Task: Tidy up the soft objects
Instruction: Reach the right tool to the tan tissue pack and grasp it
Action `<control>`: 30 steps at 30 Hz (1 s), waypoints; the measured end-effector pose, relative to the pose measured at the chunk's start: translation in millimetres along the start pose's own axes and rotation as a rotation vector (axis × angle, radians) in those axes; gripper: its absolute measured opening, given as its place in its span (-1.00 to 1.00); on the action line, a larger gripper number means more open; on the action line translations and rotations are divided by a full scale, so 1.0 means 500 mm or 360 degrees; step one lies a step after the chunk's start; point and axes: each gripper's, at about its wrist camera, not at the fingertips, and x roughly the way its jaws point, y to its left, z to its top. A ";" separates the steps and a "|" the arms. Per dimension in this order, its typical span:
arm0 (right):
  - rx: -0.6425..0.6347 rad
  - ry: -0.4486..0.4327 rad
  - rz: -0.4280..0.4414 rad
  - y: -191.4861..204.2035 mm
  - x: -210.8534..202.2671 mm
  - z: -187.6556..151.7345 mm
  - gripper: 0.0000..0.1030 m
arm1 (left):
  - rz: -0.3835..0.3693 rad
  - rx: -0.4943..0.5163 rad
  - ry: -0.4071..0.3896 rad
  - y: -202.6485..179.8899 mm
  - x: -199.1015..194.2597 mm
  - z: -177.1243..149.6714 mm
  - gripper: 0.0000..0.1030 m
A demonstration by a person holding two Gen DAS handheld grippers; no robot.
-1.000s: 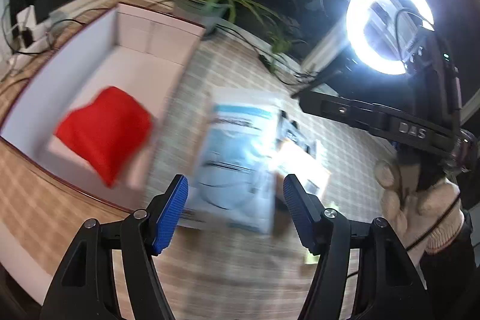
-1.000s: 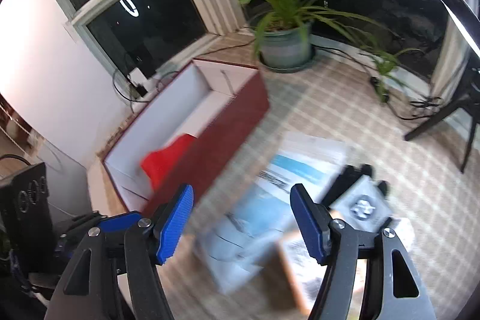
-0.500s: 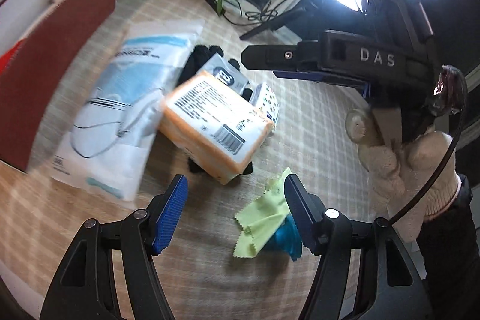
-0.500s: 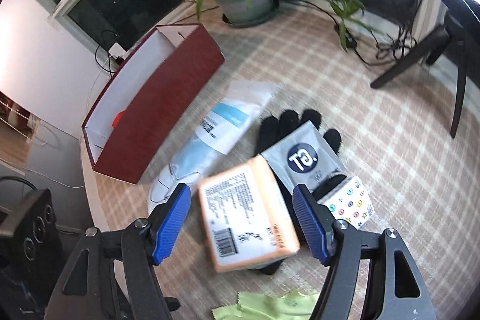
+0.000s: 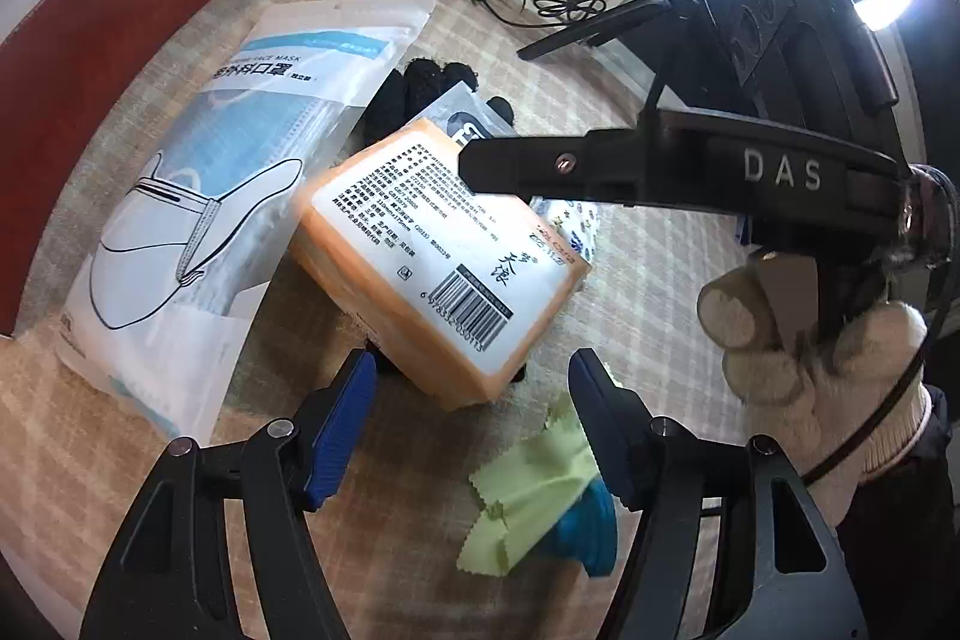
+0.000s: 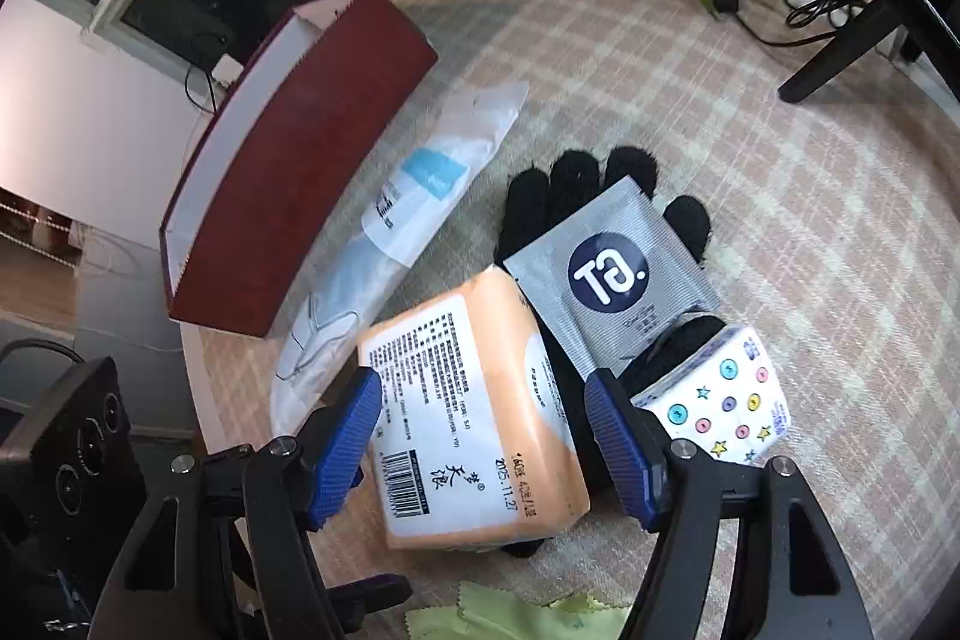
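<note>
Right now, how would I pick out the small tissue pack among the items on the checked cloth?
Start from the dark red box at the left, then cross the face mask bag and the orange tissue pack to the black glove. The small tissue pack lies on the glove's near end: white, printed with coloured buttons and stars.

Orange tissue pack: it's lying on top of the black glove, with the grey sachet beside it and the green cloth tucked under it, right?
Not quite. The orange tissue pack lies on the black glove beside the grey sachet, but the green cloth lies apart, nearer the camera, as the left wrist view shows.
</note>
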 end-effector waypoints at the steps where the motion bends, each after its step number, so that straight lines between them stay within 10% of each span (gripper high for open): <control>1: -0.0005 0.0012 0.0002 -0.001 0.006 0.000 0.30 | 0.0003 -0.0004 0.0005 0.000 0.005 0.002 0.29; 30: 0.0091 0.0032 0.0019 0.026 0.010 -0.106 0.08 | -0.0007 0.0160 0.0094 -0.015 0.002 -0.039 0.25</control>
